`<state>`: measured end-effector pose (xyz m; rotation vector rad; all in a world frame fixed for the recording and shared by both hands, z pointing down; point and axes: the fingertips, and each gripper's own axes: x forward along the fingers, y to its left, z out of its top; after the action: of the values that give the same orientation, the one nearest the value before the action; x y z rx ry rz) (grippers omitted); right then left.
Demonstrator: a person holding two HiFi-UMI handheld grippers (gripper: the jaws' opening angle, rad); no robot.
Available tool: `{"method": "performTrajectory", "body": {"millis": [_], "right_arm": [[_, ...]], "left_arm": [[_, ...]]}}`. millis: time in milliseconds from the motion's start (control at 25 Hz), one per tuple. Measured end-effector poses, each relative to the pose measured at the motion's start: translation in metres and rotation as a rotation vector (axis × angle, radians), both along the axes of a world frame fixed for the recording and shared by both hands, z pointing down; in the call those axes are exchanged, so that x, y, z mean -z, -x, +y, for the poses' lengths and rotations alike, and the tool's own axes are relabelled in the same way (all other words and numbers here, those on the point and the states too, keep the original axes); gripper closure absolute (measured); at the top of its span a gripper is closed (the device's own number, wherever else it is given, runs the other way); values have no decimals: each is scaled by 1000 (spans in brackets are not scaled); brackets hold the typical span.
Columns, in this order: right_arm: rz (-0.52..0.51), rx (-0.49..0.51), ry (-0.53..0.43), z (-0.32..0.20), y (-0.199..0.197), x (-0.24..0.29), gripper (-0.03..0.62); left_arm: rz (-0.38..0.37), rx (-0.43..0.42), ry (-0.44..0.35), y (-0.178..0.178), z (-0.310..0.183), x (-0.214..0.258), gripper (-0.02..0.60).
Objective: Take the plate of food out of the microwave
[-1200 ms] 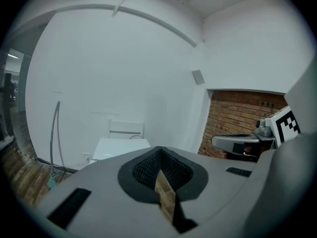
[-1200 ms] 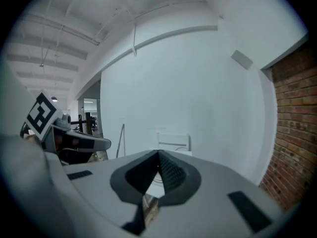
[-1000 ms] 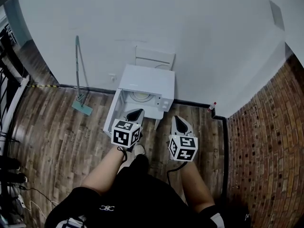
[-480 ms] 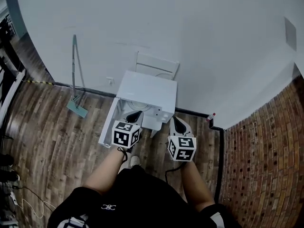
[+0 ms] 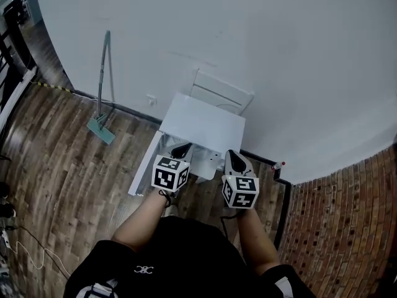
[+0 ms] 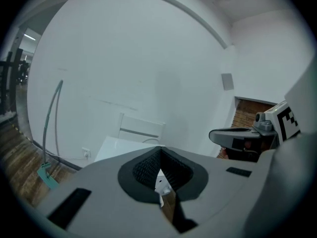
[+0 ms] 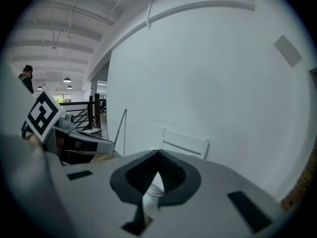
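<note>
You are standing over the white microwave (image 5: pixel 208 126), which sits on the wood floor (image 5: pixel 68 166) at the centre of the head view, close to the white wall (image 5: pixel 260 36). Its door (image 5: pixel 146 165) is swung open toward the left of the frame. The plate of food does not show in any view: the microwave's top and your left gripper cover the opening.

Your left gripper (image 5: pixel 182 148) sits just left of centre in the head view, its tip over the open front of the microwave. In the left gripper view its jaws are pressed together with nothing between them, and a bit of the microwave's front shows through the gap below the pads.

Your right gripper (image 5: pixel 232 157) is just beside it to the right, its tip at the microwave's lower right corner. In the right gripper view its jaws also meet at the tip and pinch nothing.

A white folding chair (image 5: pixel 223 95) leans against the wall directly behind the microwave. A long-handled floor mop (image 5: pixel 102 79) stands propped against the wall in the upper left, its head resting on the floor. A brick floor (image 5: pixel 335 228) fills the lower right of the head view.
</note>
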<state>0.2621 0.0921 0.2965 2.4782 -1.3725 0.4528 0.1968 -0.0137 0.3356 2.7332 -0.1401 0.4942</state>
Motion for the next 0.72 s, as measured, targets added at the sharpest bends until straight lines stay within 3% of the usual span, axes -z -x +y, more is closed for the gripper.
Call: {"method": "performTrajectory", "body": {"millis": [400, 720], "right_arm": [[-66, 198, 135, -58, 10, -57, 581], [-49, 375, 223, -87, 3, -83, 580]], "left_arm": [[-84, 179, 159, 28, -38, -64, 581], [-128, 344, 282, 39, -45, -113, 581]]}}
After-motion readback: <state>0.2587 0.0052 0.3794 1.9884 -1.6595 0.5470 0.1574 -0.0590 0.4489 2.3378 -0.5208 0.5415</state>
